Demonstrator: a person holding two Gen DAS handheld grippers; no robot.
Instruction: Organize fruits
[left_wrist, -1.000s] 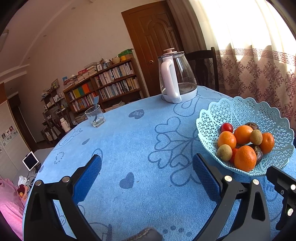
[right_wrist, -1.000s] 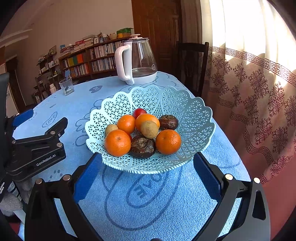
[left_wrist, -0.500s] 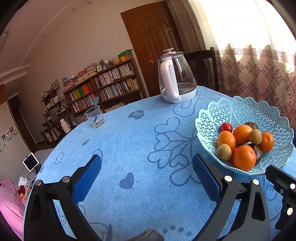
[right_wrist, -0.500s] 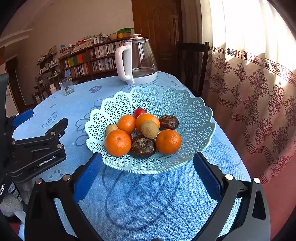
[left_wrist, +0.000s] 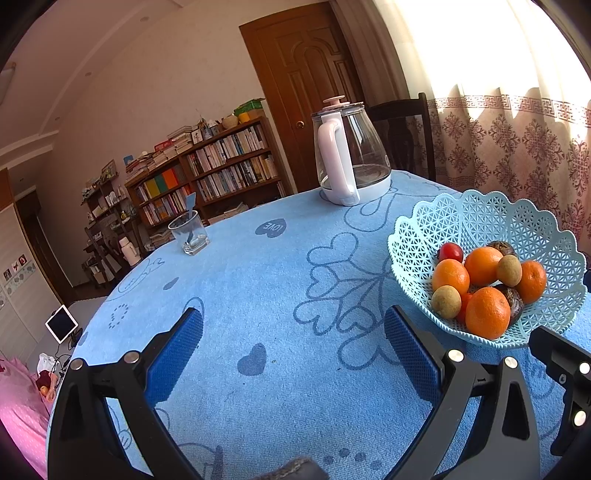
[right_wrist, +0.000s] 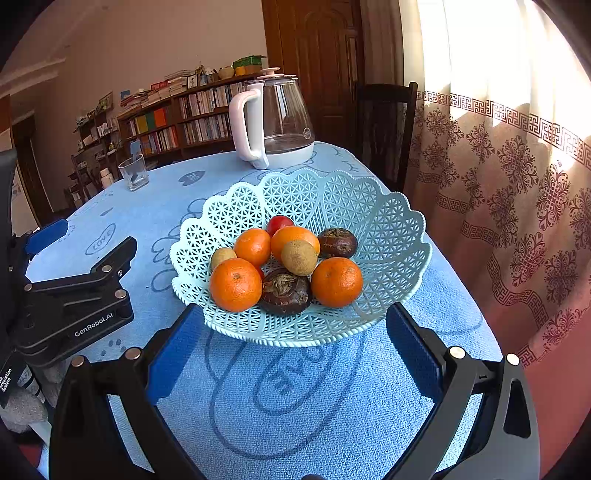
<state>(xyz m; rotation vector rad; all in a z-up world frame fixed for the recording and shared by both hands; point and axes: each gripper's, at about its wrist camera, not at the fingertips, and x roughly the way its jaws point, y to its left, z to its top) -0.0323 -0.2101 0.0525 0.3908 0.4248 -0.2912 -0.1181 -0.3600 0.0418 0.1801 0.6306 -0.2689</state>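
Right gripper (right_wrist: 295, 350) sits low in the frame, blue pads spread wide and empty, just short of the pale blue basket (right_wrist: 391, 229) at frame centre, piled with oranges (right_wrist: 235, 284), brown fruits and a red one. Left gripper (left_wrist: 293, 354) is spread and empty too (over bare blue tablecloth (left_wrist: 258, 280)), basket at right. Glass kettle (right_wrist: 275, 122) stands upper centre.

A blue-clothed table (left_wrist: 280, 295) carries a lattice fruit basket (right_wrist: 391, 236), kettle (left_wrist: 351, 162) and, seemingly, a spoon-holding glass (left_wrist: 189, 232).
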